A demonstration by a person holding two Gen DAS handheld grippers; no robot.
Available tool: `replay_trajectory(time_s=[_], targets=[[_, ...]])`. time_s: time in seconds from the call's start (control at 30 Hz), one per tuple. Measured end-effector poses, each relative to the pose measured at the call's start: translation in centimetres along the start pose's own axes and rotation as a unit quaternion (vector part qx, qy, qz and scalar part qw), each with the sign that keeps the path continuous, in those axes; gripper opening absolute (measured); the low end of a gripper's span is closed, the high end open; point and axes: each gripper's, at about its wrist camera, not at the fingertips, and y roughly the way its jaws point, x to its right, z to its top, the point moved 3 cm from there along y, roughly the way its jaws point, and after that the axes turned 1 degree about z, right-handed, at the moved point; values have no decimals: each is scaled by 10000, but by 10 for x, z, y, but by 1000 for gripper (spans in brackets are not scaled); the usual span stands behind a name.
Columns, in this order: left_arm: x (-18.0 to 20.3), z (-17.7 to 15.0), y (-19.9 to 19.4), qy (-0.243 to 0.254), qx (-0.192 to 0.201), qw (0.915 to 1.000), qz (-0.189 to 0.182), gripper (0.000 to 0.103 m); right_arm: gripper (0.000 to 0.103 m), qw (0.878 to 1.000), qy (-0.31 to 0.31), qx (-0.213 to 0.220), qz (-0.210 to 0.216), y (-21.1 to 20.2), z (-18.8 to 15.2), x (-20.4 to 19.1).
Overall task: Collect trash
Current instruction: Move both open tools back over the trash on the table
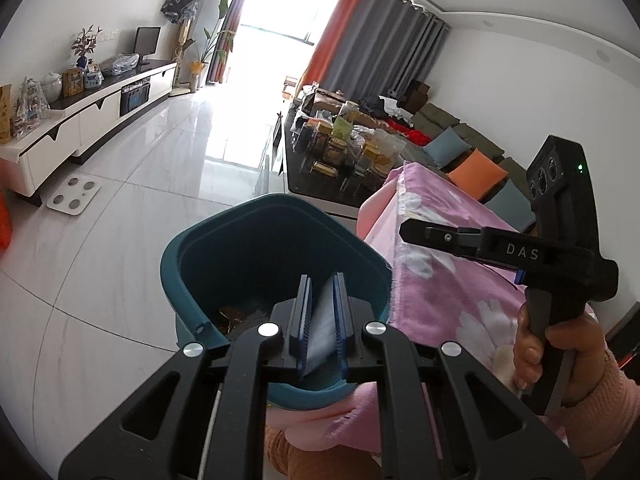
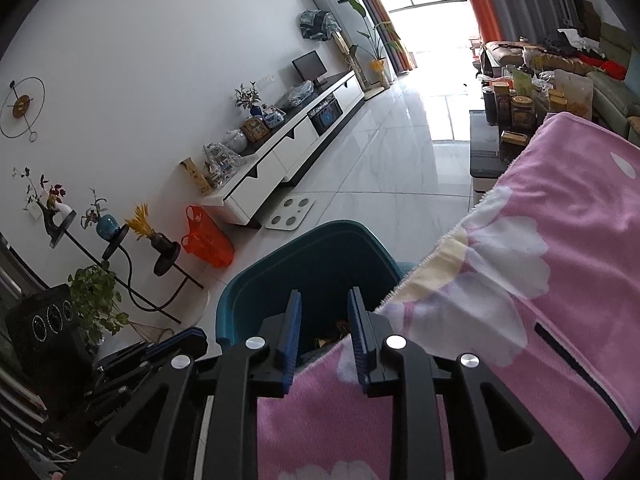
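A teal trash bin (image 1: 208, 248) stands on the floor beside a table covered with a pink flowered cloth (image 1: 432, 264). Brown scraps (image 1: 236, 316) lie at its bottom. My left gripper (image 1: 322, 284) hangs over the bin's opening, its jaws a small gap apart with nothing clearly between them. My right gripper (image 2: 324, 300) is open and empty, above the cloth's edge (image 2: 500, 240) and the bin (image 2: 248, 292). The right gripper also shows in the left wrist view (image 1: 404, 232), held by a hand over the cloth.
A white TV cabinet (image 1: 100, 108) with ornaments runs along the left wall. A white bathroom scale (image 1: 74, 196) lies on the tiled floor. A dark coffee table crowded with jars (image 1: 344, 148) and a sofa (image 1: 460, 136) stand beyond. An orange bag (image 2: 208, 240) sits near plant stands.
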Motion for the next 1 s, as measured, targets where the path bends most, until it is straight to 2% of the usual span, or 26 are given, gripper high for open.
replay_trajectory(time_s=[0.1,0.3,0.43,0.57,0.63,0.8,1.0], targets=[[4,-2,-6,74,45,9999,-86,11,23,10000,2,59,51,-9,-3,0],[32,-1,-11,364,177,9981,-470,34,28,9994,-157,294,67,-49,-19,6],[59,-3,-11,580,230,9950,-781,48,30,9983,-202,530,-114,-88,-38,18],[90,-9,-2,821,176,9902,-1112,56,34,9959,-184,777,-417,-126,-58,35],[111,-13,5,977,134,9870,-1269,61,34,9938,-136,906,-624,-146,-67,45],[158,-31,22,1341,-108,9752,-1756,62,34,9857,109,1246,-1126,-200,-94,77],[226,-52,43,1859,-442,9536,-2325,62,34,9682,522,1632,-1823,-257,-128,111]])
